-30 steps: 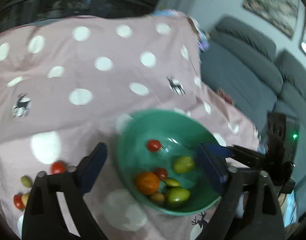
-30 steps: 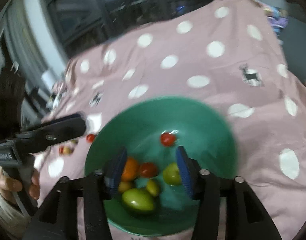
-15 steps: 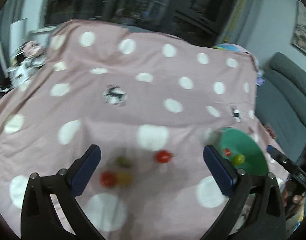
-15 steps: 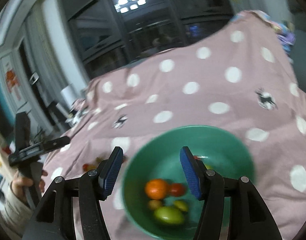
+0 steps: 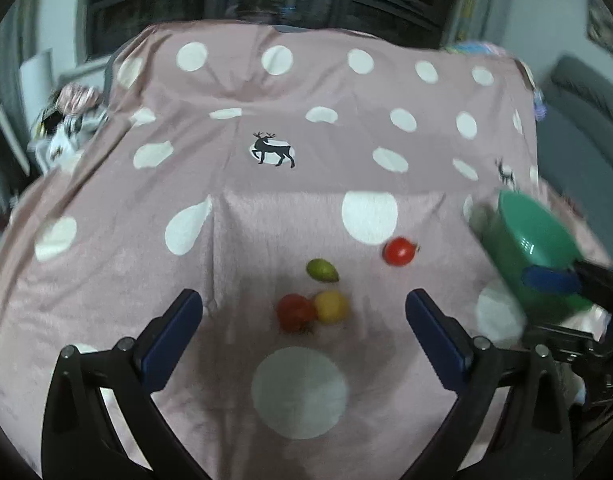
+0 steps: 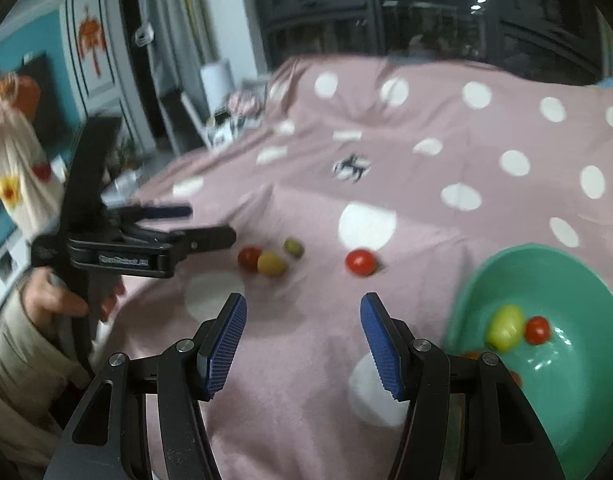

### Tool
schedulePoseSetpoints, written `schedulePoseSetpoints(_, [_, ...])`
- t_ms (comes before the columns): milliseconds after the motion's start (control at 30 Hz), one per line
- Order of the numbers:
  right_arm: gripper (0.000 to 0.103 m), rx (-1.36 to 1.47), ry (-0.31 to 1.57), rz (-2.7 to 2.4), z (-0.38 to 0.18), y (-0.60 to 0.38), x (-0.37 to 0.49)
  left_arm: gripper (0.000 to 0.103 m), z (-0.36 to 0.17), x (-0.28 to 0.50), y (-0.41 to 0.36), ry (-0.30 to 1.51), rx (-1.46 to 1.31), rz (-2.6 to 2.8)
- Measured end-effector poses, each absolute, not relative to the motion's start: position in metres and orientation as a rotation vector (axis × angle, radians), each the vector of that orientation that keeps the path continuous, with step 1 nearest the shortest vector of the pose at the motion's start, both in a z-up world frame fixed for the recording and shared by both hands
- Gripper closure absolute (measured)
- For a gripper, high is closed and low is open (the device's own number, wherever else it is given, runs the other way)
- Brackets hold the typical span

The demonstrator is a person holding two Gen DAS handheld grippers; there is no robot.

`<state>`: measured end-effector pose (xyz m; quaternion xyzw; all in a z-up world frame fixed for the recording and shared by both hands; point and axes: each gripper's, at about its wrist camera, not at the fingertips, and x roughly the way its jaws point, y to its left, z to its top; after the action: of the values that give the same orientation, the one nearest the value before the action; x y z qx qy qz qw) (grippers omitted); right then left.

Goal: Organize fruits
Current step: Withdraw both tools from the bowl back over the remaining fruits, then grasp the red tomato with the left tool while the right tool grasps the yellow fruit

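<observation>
A: Loose fruit on the cloth (image 5: 266, 216): we count four. One red tomato (image 5: 399, 251) lies alone toward the bowl. One green fruit (image 5: 321, 270) lies near it. One second red tomato (image 5: 294, 312) touches one yellow fruit (image 5: 331, 306).

B: Agreed. Bowl (image 6: 586, 380): one, green, on the cloth at the right. Inside it we see one yellow-green fruit (image 6: 505, 327) and one small red one (image 6: 537, 330), just beside each other. Orange bits show behind our right finger; we cannot count those.

A: Grippers: two. The left gripper (image 5: 302, 320) has its jaws wide and holds nothing. It points down at the touching pair, which sits between its blue pads (image 5: 174, 334).

B: The right gripper (image 6: 304, 344) also has its jaws apart and holds nothing. It hangs above bare cloth, with the bowl just to its right. In its view the left gripper reaches in from the left, level, held by one hand (image 6: 56, 300).
</observation>
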<state>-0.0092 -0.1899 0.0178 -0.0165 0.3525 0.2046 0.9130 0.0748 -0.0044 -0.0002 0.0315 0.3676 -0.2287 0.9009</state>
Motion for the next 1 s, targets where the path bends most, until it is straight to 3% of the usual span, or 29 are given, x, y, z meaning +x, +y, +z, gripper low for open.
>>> schedulePoseSetpoints(233, [0.043,-0.091,0.853,0.411,-0.004,-0.154,0.027,0.031,-0.020,0.084,-0.006,0.824,0.169,-0.510])
schedulePoseSetpoints(600, [0.043,-0.186,0.945,0.430,-0.019,-0.134,0.052,0.047,-0.035,0.108,-0.023,0.921,0.293,-0.459])
schedulePoseSetpoints(1000, [0.043,-0.217,0.992,0.442,-0.028,-0.119,0.075,0.055,-0.045,0.124,-0.021,0.983,0.260,-0.499])
